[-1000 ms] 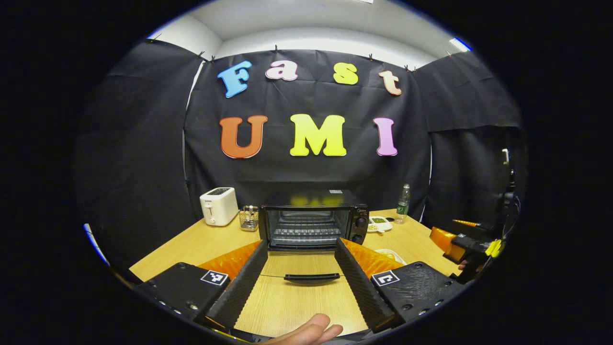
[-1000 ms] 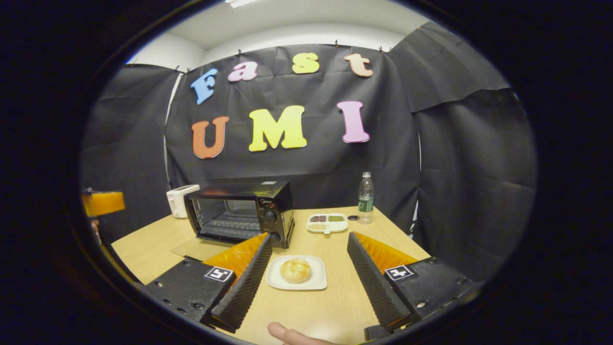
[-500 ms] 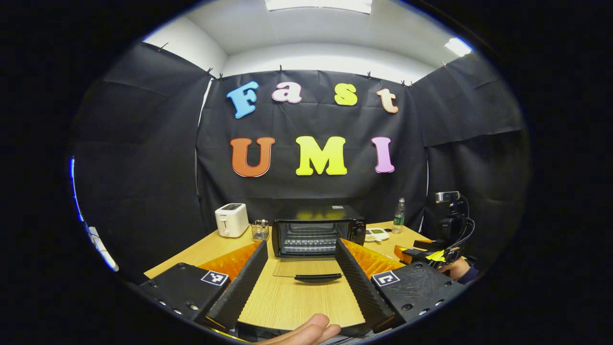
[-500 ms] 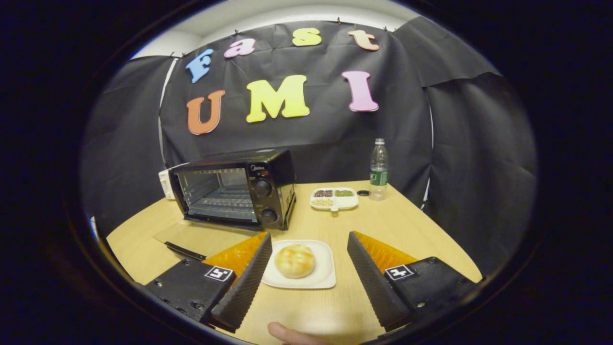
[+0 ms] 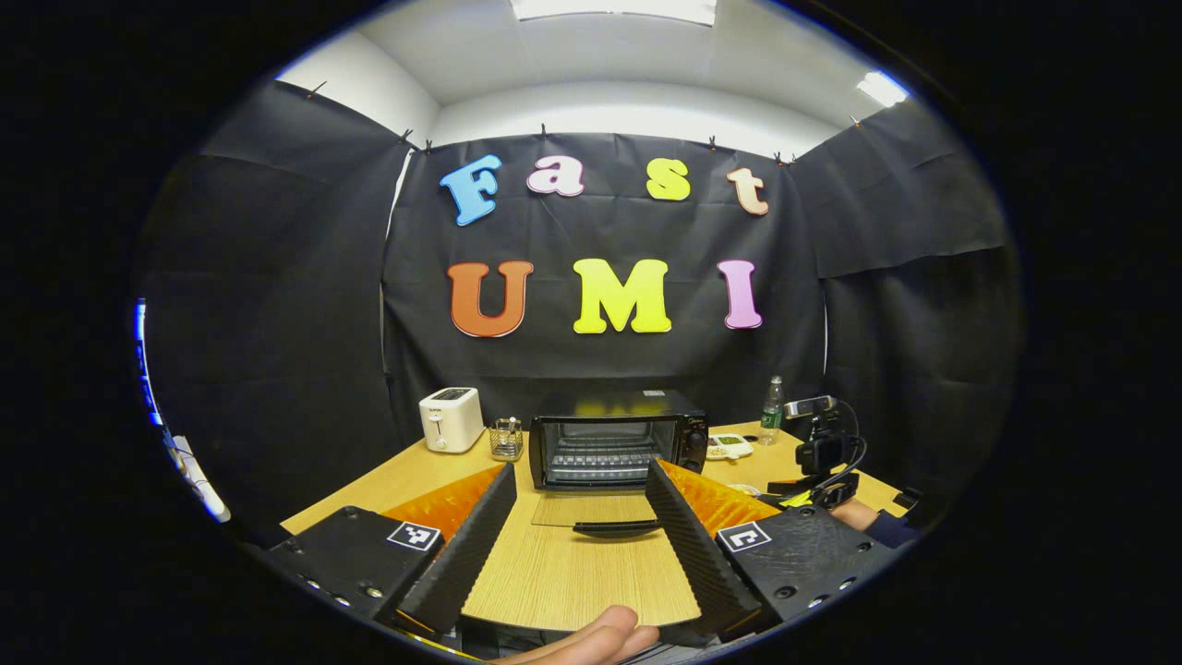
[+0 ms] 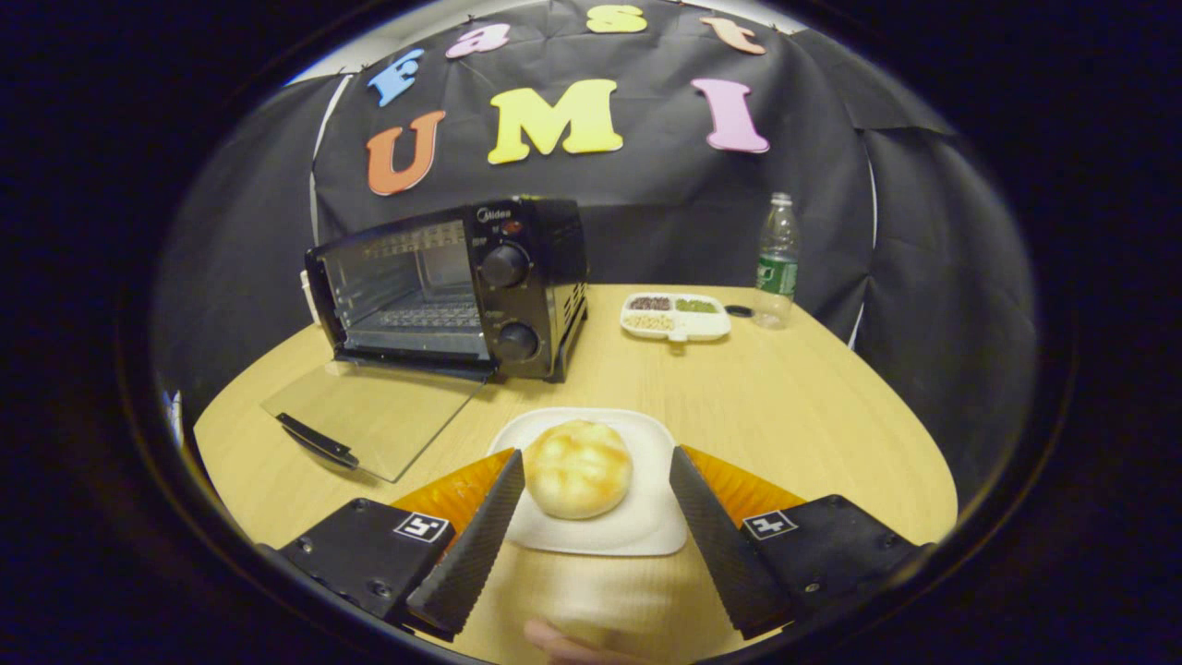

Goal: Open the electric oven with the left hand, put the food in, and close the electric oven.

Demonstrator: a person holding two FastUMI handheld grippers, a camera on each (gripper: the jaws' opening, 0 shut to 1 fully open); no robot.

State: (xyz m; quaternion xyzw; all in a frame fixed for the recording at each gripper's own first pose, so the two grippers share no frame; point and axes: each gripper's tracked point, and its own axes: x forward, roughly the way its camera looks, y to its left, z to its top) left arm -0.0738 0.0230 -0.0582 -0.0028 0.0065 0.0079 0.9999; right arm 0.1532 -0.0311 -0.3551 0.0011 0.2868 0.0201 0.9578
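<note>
With the oven [image 6: 443,286] door [image 6: 369,416] lying flat open, the right gripper [image 6: 596,517] spreads wide around the bun [image 6: 577,466] on its plate [image 6: 637,526], apparently not yet touching, while the left gripper [image 5: 577,531] hangs wide and empty.

Each gripper [image 6: 596,531] has black screwed blocks with square coded tags, ribbed fingers; dark sleeve [image 5: 888,528] at four o'clock

Black cloth [image 5: 277,305] hangs all around the room. The ceiling [image 5: 609,55] is white with bright lights [image 5: 882,88]. A wooden table [image 6: 785,406] stands below.
</note>
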